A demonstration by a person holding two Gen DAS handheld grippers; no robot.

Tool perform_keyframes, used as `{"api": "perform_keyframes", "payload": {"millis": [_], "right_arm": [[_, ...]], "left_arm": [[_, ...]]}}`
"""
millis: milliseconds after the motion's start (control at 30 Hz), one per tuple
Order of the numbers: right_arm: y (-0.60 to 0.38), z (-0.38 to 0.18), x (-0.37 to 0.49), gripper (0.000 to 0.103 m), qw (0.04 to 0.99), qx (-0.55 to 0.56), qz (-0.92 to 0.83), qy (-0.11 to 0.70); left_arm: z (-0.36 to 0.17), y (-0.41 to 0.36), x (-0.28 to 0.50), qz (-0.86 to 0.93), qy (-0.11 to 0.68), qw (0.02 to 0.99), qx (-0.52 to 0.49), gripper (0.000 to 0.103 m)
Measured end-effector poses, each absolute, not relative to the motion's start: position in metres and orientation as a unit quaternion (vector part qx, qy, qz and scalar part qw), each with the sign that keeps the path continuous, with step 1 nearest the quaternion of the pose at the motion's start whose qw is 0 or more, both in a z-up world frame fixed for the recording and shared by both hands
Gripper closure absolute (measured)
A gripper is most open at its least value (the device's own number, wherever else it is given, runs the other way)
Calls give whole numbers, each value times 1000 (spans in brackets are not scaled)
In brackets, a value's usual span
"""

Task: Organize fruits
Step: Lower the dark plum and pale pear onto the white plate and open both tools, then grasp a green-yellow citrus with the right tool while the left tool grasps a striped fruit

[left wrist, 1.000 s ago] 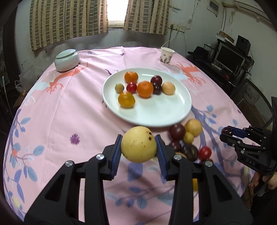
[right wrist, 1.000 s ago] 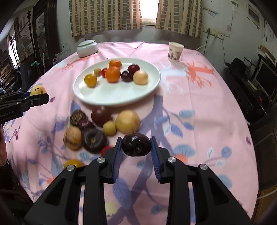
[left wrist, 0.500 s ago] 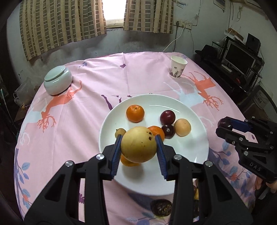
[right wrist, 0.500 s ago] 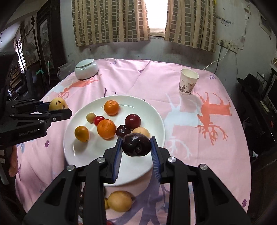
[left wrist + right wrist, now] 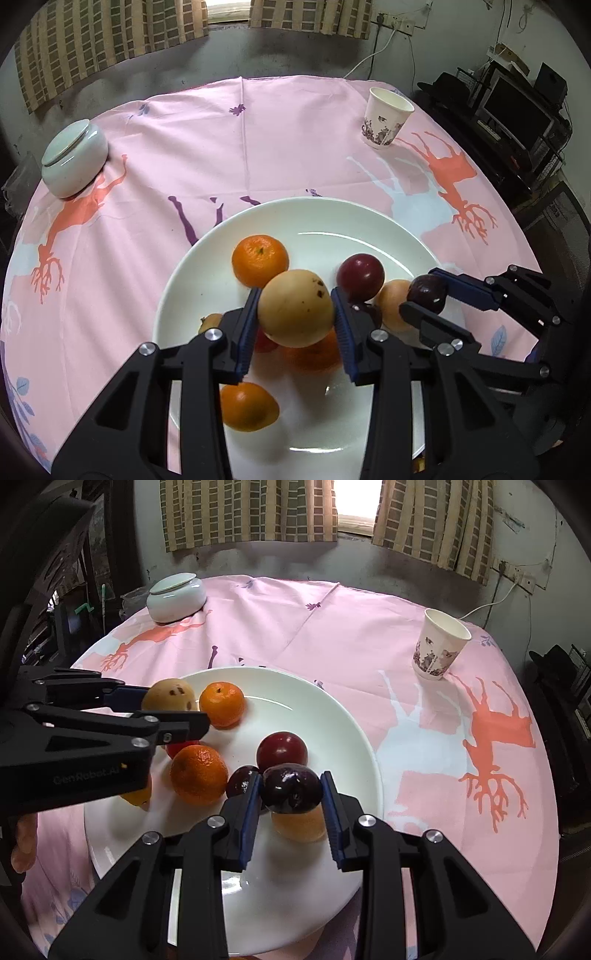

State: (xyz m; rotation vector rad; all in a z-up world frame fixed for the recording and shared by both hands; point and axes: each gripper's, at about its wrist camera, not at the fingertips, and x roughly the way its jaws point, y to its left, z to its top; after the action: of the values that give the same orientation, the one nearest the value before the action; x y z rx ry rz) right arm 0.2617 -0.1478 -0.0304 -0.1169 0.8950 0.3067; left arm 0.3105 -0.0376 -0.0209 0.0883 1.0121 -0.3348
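Observation:
My left gripper (image 5: 295, 314) is shut on a yellow pear (image 5: 296, 308) with brown spots and holds it above the white plate (image 5: 325, 218). My right gripper (image 5: 290, 794) is shut on a dark plum (image 5: 291, 787) above the same plate (image 5: 332, 723). The plate carries several fruits: an orange (image 5: 259, 260), a red plum (image 5: 361, 272), a tan fruit (image 5: 392, 303) and another orange (image 5: 246, 406). The right gripper with its plum also shows in the left wrist view (image 5: 424, 299). The left gripper with the pear shows in the right wrist view (image 5: 170, 705).
A paper cup (image 5: 386, 118) stands on the pink tablecloth at the far right. A lidded pale green jar (image 5: 74, 160) stands at the far left. A desk with a monitor (image 5: 517, 114) is beyond the table's right edge.
Both grippers have moved forward over the plate with their fruits still held. The loose fruits on the cloth near the plate have dropped out of view.

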Motion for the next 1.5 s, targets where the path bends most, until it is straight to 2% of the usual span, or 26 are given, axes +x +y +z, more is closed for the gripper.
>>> {"api": "perform_keyframes", "payload": {"millis": [167, 267, 367, 400, 467, 567, 733, 800, 967, 1033, 1100, 1300, 1500], "right_arm": [[-148, -38, 266, 71, 884, -41, 167, 436], [-148, -41, 267, 70, 882, -43, 164, 439], [-151, -36, 263, 65, 883, -46, 160, 438], [-151, -33, 261, 53, 883, -48, 158, 438], [-152, -26, 256, 40, 887, -58, 150, 432], [-152, -12, 246, 40, 896, -74, 140, 415], [-164, -1, 213, 40, 897, -65, 125, 420], [-170, -2, 190, 40, 892, -52, 123, 432], [-171, -4, 109, 39, 885, -36, 153, 439], [-170, -7, 74, 29, 891, -45, 143, 429], [-168, -12, 40, 4, 898, -51, 131, 416], [-173, -35, 2, 4, 900, -30, 94, 425], [-169, -41, 4, 4, 893, -23, 98, 438]], "left_arm": [[-28, -43, 322, -153, 484, 861, 38, 64], [-24, -42, 323, -149, 473, 868, 33, 36], [-11, -38, 316, -145, 460, 875, 36, 36], [-5, -36, 313, -145, 456, 878, 35, 36], [7, -30, 303, -144, 449, 881, 29, 35], [23, -23, 279, -152, 438, 886, 23, 23], [37, -9, 213, -166, 413, 894, 44, 21], [40, 2, 182, -165, 400, 901, 46, 14], [28, 37, 116, -154, 383, 911, 17, 12], [19, 50, 96, -141, 380, 914, -1, 12], [4, 59, 78, -138, 383, 913, -22, 11], [-40, 56, 55, -144, 429, 891, -30, 11], [-51, 48, 44, -137, 435, 890, -6, 11]]}}
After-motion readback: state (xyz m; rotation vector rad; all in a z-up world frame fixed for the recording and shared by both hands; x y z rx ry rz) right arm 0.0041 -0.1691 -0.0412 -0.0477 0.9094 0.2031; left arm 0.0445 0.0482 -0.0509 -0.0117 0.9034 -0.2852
